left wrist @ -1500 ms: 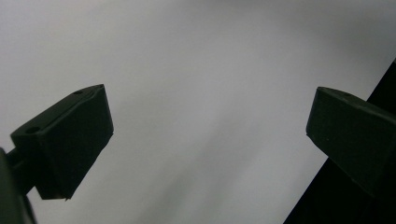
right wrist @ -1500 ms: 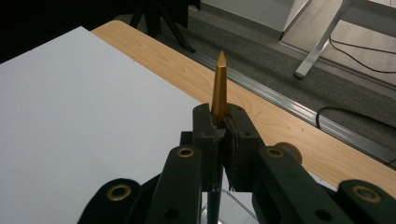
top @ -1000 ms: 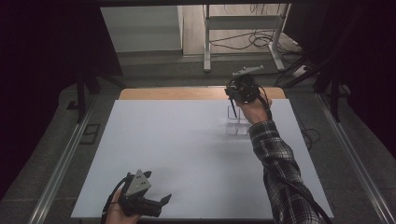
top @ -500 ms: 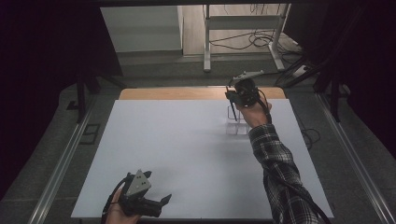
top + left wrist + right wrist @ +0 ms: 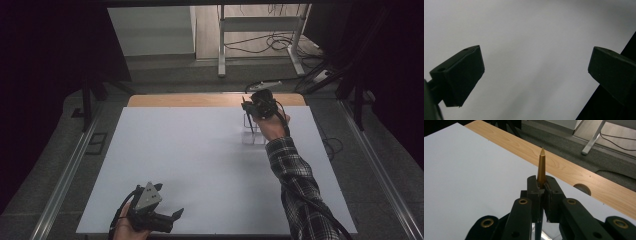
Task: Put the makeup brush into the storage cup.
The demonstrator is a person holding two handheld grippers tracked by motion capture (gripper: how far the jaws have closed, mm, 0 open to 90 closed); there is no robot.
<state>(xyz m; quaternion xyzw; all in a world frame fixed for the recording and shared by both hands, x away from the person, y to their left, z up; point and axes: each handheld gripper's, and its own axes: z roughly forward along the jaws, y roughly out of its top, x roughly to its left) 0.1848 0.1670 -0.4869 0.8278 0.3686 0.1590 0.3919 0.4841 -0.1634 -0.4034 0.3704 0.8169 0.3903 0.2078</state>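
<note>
My right gripper (image 5: 252, 107) is at the far right of the white board (image 5: 190, 160), and its jaws are shut on a slim gold pen (image 5: 541, 165). In the right gripper view the pen's pointed end sticks out past the fingertips of this gripper (image 5: 543, 183). From above, the pen (image 5: 248, 122) reaches down toward a small clear holder (image 5: 254, 136) on the board. My left gripper (image 5: 169, 200) lies low at the board's near left edge. Its jaws stand wide apart with only bare white surface between them, as the left gripper view (image 5: 536, 75) shows.
A strip of wooden tabletop (image 5: 200, 100) runs along the board's far edge, with a round hole (image 5: 582, 188) in it. Beyond it are grey floor, cables (image 5: 270, 45) and a white desk frame (image 5: 260, 25). Metal rails (image 5: 65, 175) flank the table.
The right gripper with the pen has shifted very slightly over the clear holder. The left gripper has stayed where it was.
</note>
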